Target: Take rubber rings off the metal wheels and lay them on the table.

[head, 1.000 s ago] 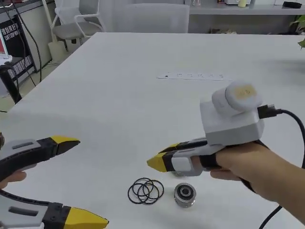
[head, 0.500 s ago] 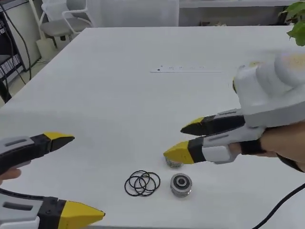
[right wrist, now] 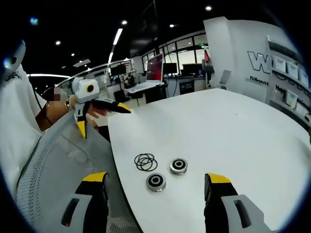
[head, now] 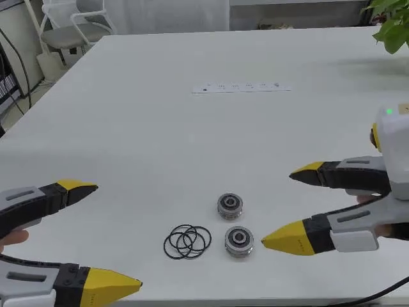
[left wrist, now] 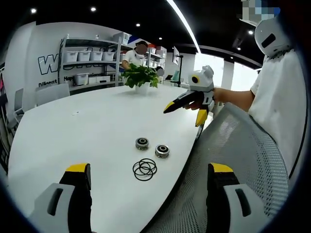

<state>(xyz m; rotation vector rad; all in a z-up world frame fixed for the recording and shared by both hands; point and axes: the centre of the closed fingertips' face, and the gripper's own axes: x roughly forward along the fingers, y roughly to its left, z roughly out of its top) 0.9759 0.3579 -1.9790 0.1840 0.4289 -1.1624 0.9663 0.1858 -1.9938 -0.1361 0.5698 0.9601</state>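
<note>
Your room's far wall bears big lettering (left wrist: 47,63) starting with W; the rest is cut off. Shelves (left wrist: 90,65) of bins stand beside it. Over the white table (head: 160,128), your left gripper (head: 116,235) and right gripper (head: 278,208) are spread wide, holding nothing. Between them sit two metal wheels (head: 230,204), with loose rubber rings (head: 186,241) piled just beside the nearer wheel (head: 239,240).

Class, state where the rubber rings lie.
In the head view the rubber rings lie on the table near its front edge, just left of the nearer metal wheel.
</note>
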